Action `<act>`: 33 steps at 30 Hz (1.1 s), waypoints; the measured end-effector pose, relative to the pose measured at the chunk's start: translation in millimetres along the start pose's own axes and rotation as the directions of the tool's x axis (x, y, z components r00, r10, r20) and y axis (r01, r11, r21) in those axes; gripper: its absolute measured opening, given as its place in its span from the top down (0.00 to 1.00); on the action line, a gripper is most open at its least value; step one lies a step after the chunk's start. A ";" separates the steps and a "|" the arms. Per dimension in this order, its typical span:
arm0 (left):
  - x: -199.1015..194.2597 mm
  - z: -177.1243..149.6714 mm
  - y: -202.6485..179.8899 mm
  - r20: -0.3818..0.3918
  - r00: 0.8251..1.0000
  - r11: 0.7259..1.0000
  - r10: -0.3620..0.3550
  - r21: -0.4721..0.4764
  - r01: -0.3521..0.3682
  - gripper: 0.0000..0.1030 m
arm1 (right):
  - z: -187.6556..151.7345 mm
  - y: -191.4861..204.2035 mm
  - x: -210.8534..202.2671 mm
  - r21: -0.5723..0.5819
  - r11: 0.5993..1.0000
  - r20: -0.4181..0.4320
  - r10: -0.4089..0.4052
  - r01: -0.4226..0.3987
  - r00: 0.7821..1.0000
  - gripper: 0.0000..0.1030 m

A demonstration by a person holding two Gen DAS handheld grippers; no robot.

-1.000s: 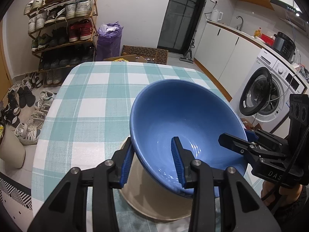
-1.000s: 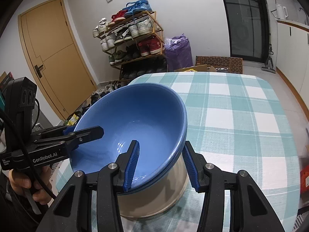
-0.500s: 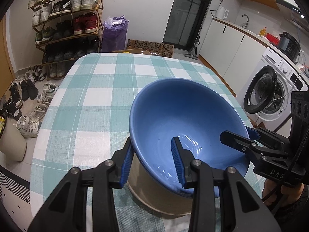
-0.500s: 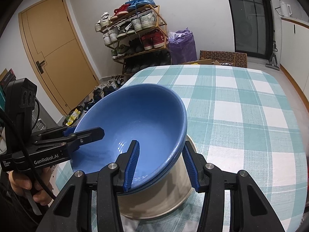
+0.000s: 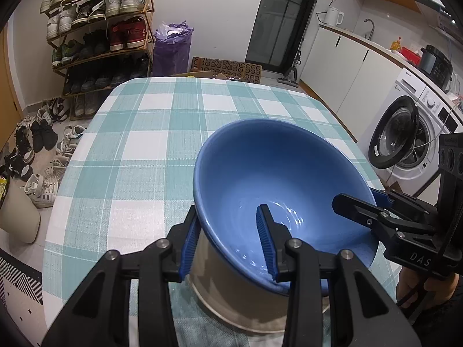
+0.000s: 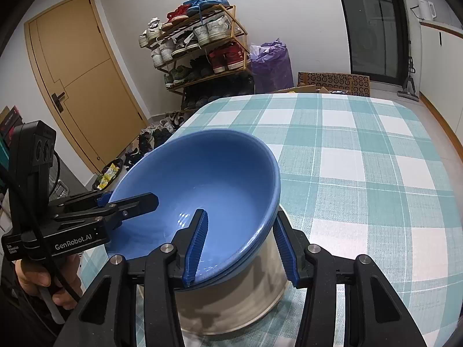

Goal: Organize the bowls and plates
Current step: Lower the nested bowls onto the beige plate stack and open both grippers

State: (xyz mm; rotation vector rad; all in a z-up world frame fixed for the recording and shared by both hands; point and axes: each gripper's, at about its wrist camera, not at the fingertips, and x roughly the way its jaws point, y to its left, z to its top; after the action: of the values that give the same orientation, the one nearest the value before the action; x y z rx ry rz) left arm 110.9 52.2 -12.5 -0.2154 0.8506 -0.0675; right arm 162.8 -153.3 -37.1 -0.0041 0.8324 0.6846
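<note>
**A:** Blue glaze fills both views: the blue bowl sits nested in a beige bowl, which stands at the near end of the checked table. In the right wrist view a second blue rim shows just under the top one, so I judge there are two blue bowls in the stack, though I cannot be sure.

**B:** And the grippers?

**A:** The left gripper straddles the bowl's left wall, one pad outside and one inside, clamped on it as far as I can see. The right gripper does the same on the right wall, its inner pad against the glaze. Whether its outer pad presses the rim or the beige bowl below is hard to tell.

**B:** How far along is the tidying?

**A:** I'd say the stacking is mostly done. No loose plates or bowls show on the rest of the cloth. What seems left is seating the blue bowl level and letting go, or carrying the stack off.

**B:** Which way does it face?

**A:** Mouth up, but tilted: the far rim rides higher than the near rim. It is round, so it has no long axis. Its centre line leans towards the near side.
</note>
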 end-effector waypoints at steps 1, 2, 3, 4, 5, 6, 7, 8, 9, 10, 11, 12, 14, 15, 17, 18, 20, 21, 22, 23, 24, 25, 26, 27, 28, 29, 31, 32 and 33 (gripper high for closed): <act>0.4 0.7 0.1 0.000 1.000 1.000 -0.001 0.000 0.001 0.64 | 0.6 -0.3 0.4 0.003 1.000 0.001 0.000 0.000 1.000 0.54; 0.9 1.7 0.3 0.000 1.000 1.000 -0.001 0.000 0.001 0.64 | 0.8 0.2 0.4 0.001 1.000 0.002 -0.002 0.002 1.000 0.54; 1.2 1.7 0.1 0.000 1.000 1.000 0.000 0.001 0.000 0.64 | 1.3 0.4 0.7 0.001 1.000 0.002 -0.004 0.004 1.000 0.54; 1.6 2.1 0.1 -0.001 1.000 1.000 0.002 0.003 -0.002 0.64 | 1.9 0.0 1.4 0.002 1.000 0.003 -0.005 0.005 1.000 0.54; 1.7 2.5 0.5 0.000 1.000 1.000 0.001 0.002 -0.001 0.64 | 2.3 0.1 1.6 0.003 1.000 0.003 -0.006 0.006 1.000 0.54; 2.3 2.6 0.2 -0.001 1.000 1.000 0.001 0.002 -0.001 0.64 | 2.8 -0.1 1.9 0.002 1.000 0.003 -0.007 0.007 1.000 0.54; 2.9 3.3 0.3 -0.001 1.000 1.000 0.002 0.002 -0.002 0.64 | 2.9 -0.1 1.9 0.004 1.000 0.003 -0.007 0.007 1.000 0.54; 2.7 3.4 0.6 0.000 1.000 1.000 0.002 0.003 -0.002 0.64 | 3.0 0.0 1.9 0.004 1.000 0.003 -0.006 0.006 1.000 0.54; 2.6 3.3 0.6 0.000 1.000 1.000 0.002 0.003 -0.002 0.64 | 3.2 0.0 2.0 0.005 1.000 0.003 -0.006 0.006 1.000 0.54; 3.0 3.5 0.7 0.000 1.000 1.000 0.002 0.003 -0.002 0.64 | 3.3 0.2 1.9 0.007 1.000 0.003 -0.006 0.006 1.000 0.54; 3.8 4.4 1.3 0.002 1.000 1.000 0.000 0.002 0.000 0.64 | 4.1 -0.5 2.1 0.007 1.000 0.003 -0.007 0.007 1.000 0.54; 4.1 4.2 1.0 0.002 1.000 1.000 0.000 0.001 0.000 0.64 | 4.5 -0.2 2.2 0.005 1.000 0.004 -0.008 0.008 1.000 0.54; 6.7 7.0 1.8 0.003 1.000 1.000 -0.001 -0.002 0.001 0.64 | 5.7 -1.7 3.0 0.006 1.000 0.004 -0.008 0.008 1.000 0.54; 7.0 7.3 1.5 0.003 1.000 1.000 0.002 0.000 -0.002 0.64 | 6.5 -2.3 3.8 0.007 1.000 0.004 -0.008 0.008 1.000 0.54; 8.9 9.2 1.2 0.006 1.000 1.000 0.006 0.001 -0.006 0.64 | 8.1 -3.3 5.9 0.002 1.000 0.004 -0.014 0.014 1.000 0.54; 10.2 10.7 1.4 0.007 1.000 1.000 0.008 0.002 -0.008 0.64 | 9.1 -3.4 7.0 -0.002 1.000 0.005 -0.017 0.017 1.000 0.54; 11.9 12.0 1.5 0.009 1.000 1.000 0.009 0.001 -0.009 0.64 | 10.8 -4.7 8.8 -0.002 1.000 0.003 -0.018 0.018 1.000 0.54; 12.7 12.4 2.1 0.011 1.000 1.000 0.009 0.001 -0.009 0.64 | 11.2 -5.1 9.6 -0.003 1.000 0.003 -0.020 0.020 1.000 0.54; 13.3 12.2 2.2 0.011 1.000 1.000 0.009 0.001 -0.009 0.64 | 12.2 -5.6 10.2 -0.004 1.000 0.003 -0.020 0.020 1.000 0.54; 14.3 12.8 2.9 0.010 1.000 1.000 0.008 -0.002 -0.008 0.64 | 12.2 -5.8 10.7 -0.004 1.000 0.003 -0.021 0.021 1.000 0.54; 13.8 12.5 2.6 0.010 1.000 1.000 0.008 -0.002 -0.008 0.64 | 12.7 -6.1 11.1 -0.004 1.000 0.003 -0.020 0.020 1.000 0.54; 13.8 12.1 2.5 0.011 1.000 1.000 0.009 -0.001 -0.009 0.64 | 12.5 -5.8 11.0 -0.005 1.000 0.004 -0.020 0.020 1.000 0.54; 14.0 12.1 2.1 0.012 1.000 1.000 0.011 0.001 -0.011 0.64 | 12.4 -5.8 11.5 -0.006 1.000 0.004 -0.021 0.021 1.000 0.54; 13.8 11.4 1.2 0.012 1.000 1.000 0.012 0.002 -0.012 0.64 | 12.5 -5.8 11.3 -0.005 1.000 0.004 -0.020 0.020 1.000 0.54; 13.9 11.3 1.0 0.012 1.000 1.000 0.013 0.004 -0.013 0.64 | 12.6 -5.8 11.5 -0.004 1.000 0.004 -0.020 0.020 1.000 0.54; 13.9 11.1 1.0 0.012 1.000 1.000 0.014 0.005 -0.014 0.64 | 12.8 -5.6 11.6 -0.006 1.000 0.004 -0.021 0.021 1.000 0.54; 14.1 10.7 0.7 0.011 1.000 1.000 0.014 0.004 -0.014 0.61 | 13.4 -5.8 12.0 -0.008 1.000 0.005 -0.021 0.021 1.000 0.54; 14.1 10.6 0.2 0.007 1.000 1.000 0.010 0.004 -0.010 0.59 | 13.7 -6.0 12.2 -0.009 1.000 0.005 -0.021 0.021 1.000 0.54; 13.9 10.4 -0.5 0.002 1.000 1.000 0.005 0.007 -0.005 0.56 | 14.0 -6.3 12.3 -0.007 1.000 0.005 -0.021 0.021 1.000 0.53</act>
State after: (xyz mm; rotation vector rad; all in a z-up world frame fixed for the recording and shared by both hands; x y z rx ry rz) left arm 127.9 51.4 -15.9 -0.2066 0.8483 -0.0656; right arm 181.6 -147.7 -37.5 -0.0178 0.8245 0.6682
